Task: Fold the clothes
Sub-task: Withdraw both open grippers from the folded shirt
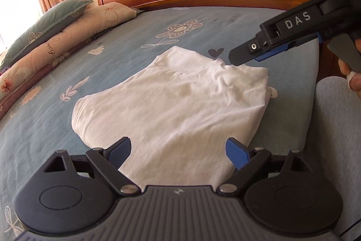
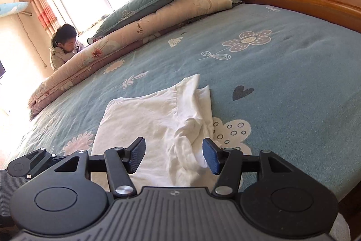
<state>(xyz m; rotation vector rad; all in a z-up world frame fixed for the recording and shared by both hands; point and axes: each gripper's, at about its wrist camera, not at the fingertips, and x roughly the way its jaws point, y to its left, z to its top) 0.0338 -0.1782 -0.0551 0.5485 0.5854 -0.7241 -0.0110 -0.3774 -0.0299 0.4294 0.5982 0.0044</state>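
The white shirt [image 1: 171, 105] lay partly folded on the bed [image 1: 112, 64], soft, light and limp, likely best pinched at a hem or corner, with the left tongs [image 1: 178, 154] and the right tongs [image 2: 173, 156] both released above its near edge.

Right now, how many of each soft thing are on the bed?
White shirts: 1, the white shirt lying partly folded.
Pillows: 1, the green pillow.
Folded quilts: 1, the flowered quilt under the pillow.
Total: 3.
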